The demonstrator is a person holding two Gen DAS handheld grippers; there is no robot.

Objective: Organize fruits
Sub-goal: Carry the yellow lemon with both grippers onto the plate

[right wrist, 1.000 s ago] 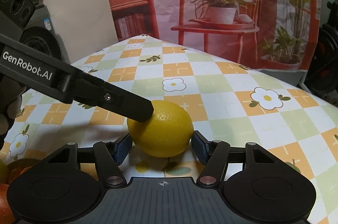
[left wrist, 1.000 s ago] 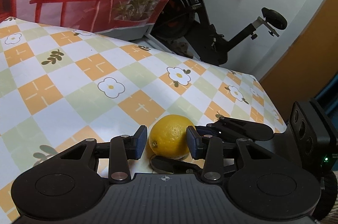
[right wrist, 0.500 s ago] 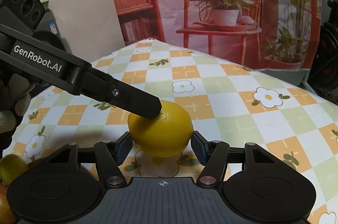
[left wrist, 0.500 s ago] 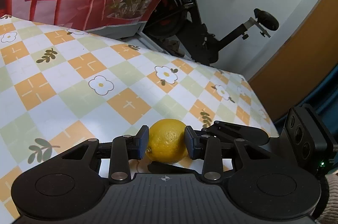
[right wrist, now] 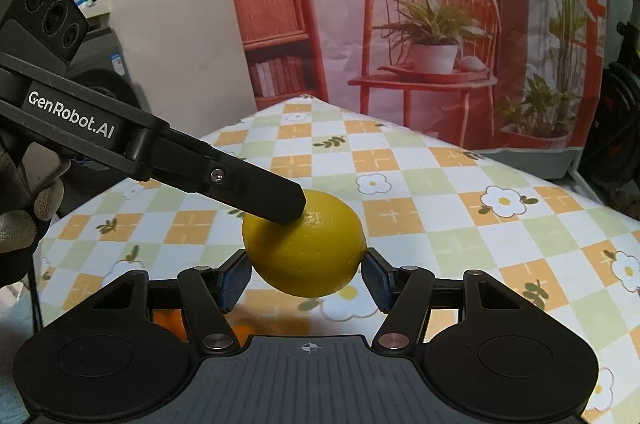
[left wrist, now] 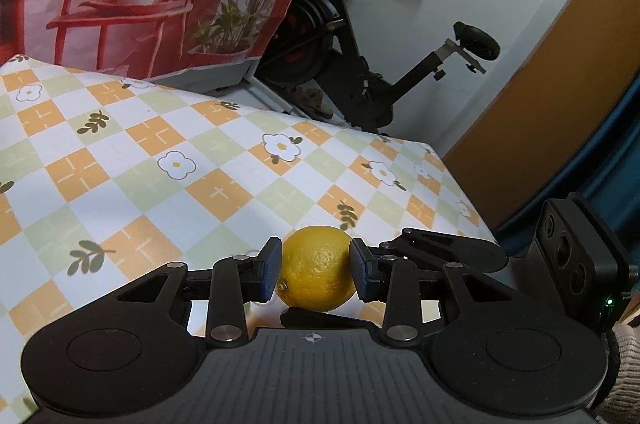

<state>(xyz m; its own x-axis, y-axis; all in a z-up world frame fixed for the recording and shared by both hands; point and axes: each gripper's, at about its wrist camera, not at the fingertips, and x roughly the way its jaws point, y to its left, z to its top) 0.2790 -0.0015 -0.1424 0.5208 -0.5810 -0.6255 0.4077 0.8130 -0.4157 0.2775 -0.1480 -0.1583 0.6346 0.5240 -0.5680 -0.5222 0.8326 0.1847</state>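
The left gripper (right wrist: 296, 212) has "GenRobot.AI" written on its side. Both it and the right gripper (right wrist: 306, 274) squeeze one yellow lemon (right wrist: 305, 244). Only the left wrist view shows an exercise bike (left wrist: 360, 36).

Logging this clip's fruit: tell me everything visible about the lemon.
The lemon is one whole yellow fruit with dimpled, slightly glossy peel and a small stem nub at one end. It lies sideways, clear of the checked tablecloth. Both grippers clamp it: the right gripper across its ends, the left gripper across its middle.
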